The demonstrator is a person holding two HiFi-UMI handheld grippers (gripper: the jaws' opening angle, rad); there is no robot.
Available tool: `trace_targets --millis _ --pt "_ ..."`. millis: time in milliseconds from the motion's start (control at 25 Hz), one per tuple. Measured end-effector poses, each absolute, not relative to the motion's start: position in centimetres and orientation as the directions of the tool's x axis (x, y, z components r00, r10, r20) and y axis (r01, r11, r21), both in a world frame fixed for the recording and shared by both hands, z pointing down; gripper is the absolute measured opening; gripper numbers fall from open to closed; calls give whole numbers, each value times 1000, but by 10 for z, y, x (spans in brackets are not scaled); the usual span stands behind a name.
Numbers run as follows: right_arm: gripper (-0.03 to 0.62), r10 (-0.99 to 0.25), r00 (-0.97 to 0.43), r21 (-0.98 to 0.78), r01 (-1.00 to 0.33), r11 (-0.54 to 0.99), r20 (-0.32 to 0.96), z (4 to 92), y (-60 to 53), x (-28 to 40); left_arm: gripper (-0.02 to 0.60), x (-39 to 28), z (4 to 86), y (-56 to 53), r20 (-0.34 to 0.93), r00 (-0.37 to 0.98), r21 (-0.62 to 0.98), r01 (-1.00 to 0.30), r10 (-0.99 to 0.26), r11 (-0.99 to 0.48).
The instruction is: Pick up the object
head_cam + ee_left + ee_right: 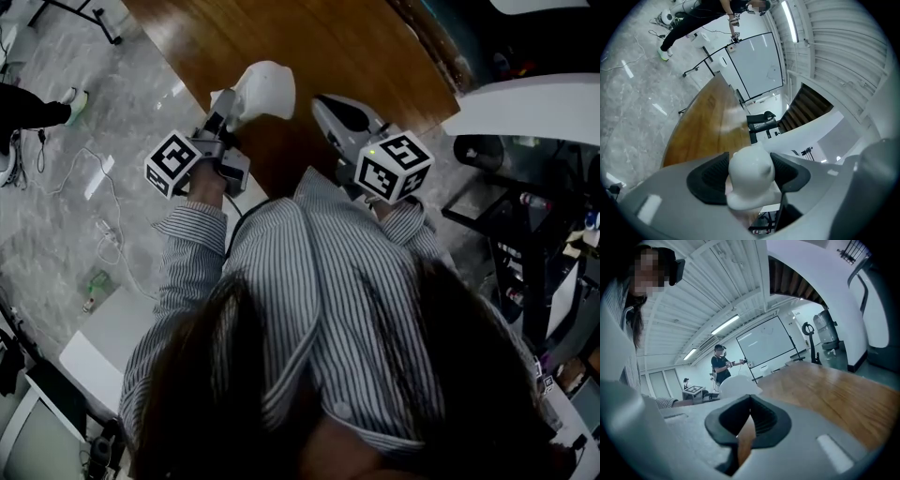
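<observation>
My left gripper (236, 101) is shut on a white, rounded figurine (266, 90) and holds it in the air over the near edge of the wooden table (366, 47). In the left gripper view the figurine (751, 174) fills the gap, and both black pads (708, 179) press on its sides. My right gripper (328, 105) hovers just right of it, shut and with nothing in it. In the right gripper view the right gripper (749, 414) has its pad tips touching, and the white figurine (736, 385) shows just beyond the jaws.
Grey marble floor with loose cables (103, 187) lies left of the table. A white desk (108, 342) stands at the lower left and a black rack (525, 244) at the right. A person in black (723, 363) stands far off by a whiteboard (766, 345).
</observation>
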State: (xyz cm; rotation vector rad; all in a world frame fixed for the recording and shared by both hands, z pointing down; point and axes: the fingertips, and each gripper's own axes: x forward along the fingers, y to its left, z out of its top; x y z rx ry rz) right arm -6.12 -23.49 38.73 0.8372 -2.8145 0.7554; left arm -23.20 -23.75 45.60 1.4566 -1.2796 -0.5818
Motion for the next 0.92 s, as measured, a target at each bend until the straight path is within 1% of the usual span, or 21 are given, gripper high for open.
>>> trace_targets --millis 320,760,920 --pt "2 -466 -840 -399 -542 740 278 391 -228 -71 278 -241 459 -229 274 298 907 -396 -914 142" --pt "2 -435 -846 -398 -529 749 307 396 -214 -84 278 -242 462 -220 285 307 907 -393 -908 152" --pt "2 -455 -837 -394 -545 740 304 394 -215 -87 278 -246 463 -219 288 314 909 -388 -905 154"
